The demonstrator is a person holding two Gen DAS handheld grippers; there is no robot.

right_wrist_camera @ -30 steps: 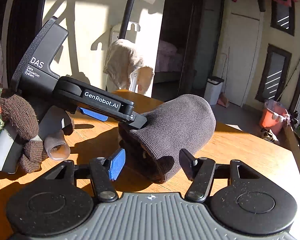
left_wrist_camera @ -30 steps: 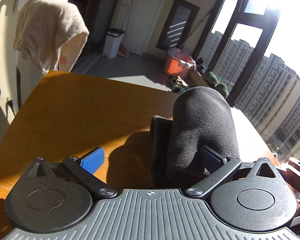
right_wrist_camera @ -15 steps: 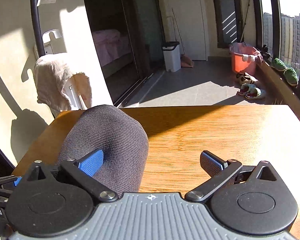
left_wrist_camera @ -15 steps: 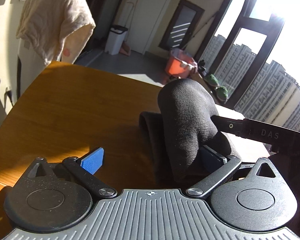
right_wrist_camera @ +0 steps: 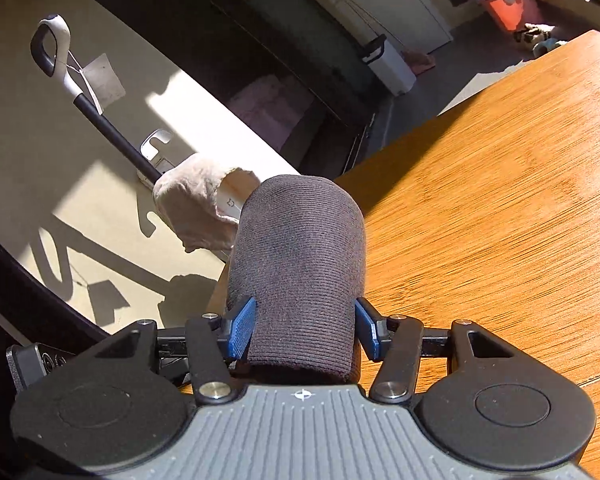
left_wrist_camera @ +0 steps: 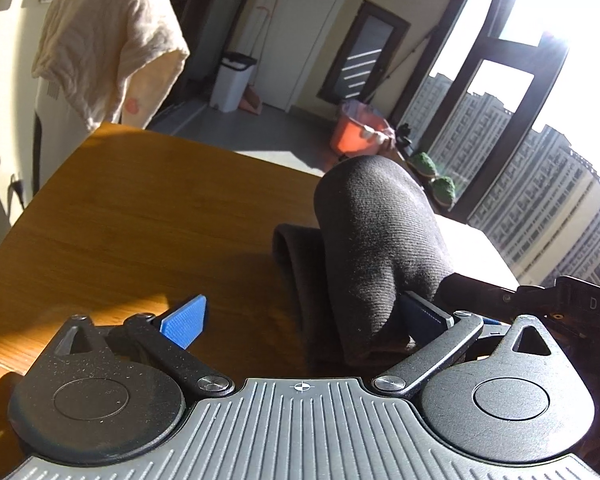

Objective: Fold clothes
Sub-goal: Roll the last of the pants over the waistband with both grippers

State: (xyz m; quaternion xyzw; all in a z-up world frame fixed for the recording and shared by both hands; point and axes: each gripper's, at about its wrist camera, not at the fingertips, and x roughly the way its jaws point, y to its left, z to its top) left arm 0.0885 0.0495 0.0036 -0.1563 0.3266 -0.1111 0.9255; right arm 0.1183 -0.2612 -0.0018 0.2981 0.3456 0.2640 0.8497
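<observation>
A dark grey knit garment (left_wrist_camera: 376,236) lies doubled over on the wooden table (left_wrist_camera: 140,216), its rounded end raised. My left gripper (left_wrist_camera: 302,320) is open and wide. Its right pad (left_wrist_camera: 420,314) is tucked against the garment's near fold, and its left pad (left_wrist_camera: 184,324) hangs free over bare wood. In the right wrist view the same garment (right_wrist_camera: 300,256) fills the gap of my right gripper (right_wrist_camera: 302,332), whose blue pads (right_wrist_camera: 240,332) press on both of its sides. The right gripper's body (left_wrist_camera: 580,308) shows at the left view's right edge.
A cream cloth (left_wrist_camera: 108,44) hangs over a stand just beyond the table's far left corner, with a mop handle (right_wrist_camera: 80,92) rising above it. On the floor farther back are a white bin (left_wrist_camera: 232,80) and an orange bucket (left_wrist_camera: 356,128). Bare wood (right_wrist_camera: 500,208) stretches right of the garment.
My right gripper swung round to the garment's end and closed its fingers on it. The left gripper stayed open and barely moved, with the garment shifting slightly.
</observation>
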